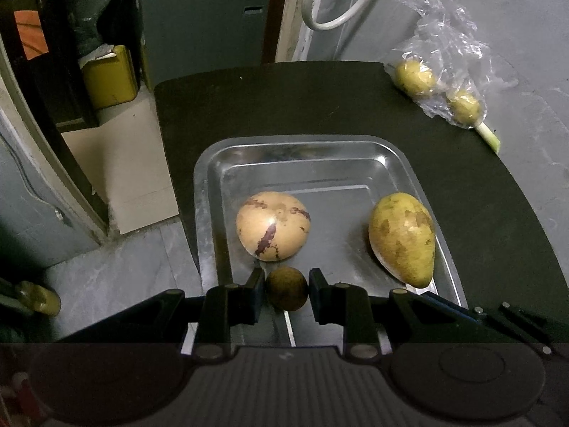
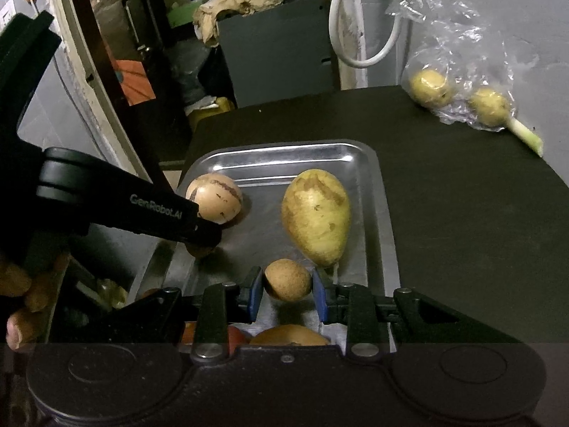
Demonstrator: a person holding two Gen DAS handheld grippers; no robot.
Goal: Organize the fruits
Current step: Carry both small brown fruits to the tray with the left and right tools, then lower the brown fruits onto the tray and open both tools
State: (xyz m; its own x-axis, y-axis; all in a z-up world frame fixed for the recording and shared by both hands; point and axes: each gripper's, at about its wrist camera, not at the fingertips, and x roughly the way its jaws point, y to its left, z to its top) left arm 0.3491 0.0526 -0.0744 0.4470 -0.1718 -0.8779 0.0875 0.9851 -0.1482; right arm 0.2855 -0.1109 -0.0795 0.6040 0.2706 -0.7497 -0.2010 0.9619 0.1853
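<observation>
A steel tray (image 1: 284,140) (image 2: 284,146) on the black table holds a round pale fruit with purple streaks (image 1: 273,226) (image 2: 215,197) and a yellow mango (image 1: 402,236) (image 2: 316,213). My left gripper (image 1: 286,290) is shut on a small dark brown round fruit (image 1: 286,288) low over the tray's near end. In the right wrist view the left gripper (image 2: 204,242) comes in from the left, with that fruit (image 2: 199,249) peeking out under its tip. My right gripper (image 2: 288,284) is shut on a small light brown round fruit (image 2: 288,279), held just above the tray near the mango's pointed end.
A clear plastic bag (image 1: 448,53) (image 2: 462,46) at the table's far right corner holds two yellow fruits (image 1: 416,78) (image 2: 428,87) and a green stalk (image 1: 489,135). Other fruits (image 2: 291,334) lie under the right gripper. A person's fingers (image 2: 17,284) show at lower left. Floor drops off left of the table.
</observation>
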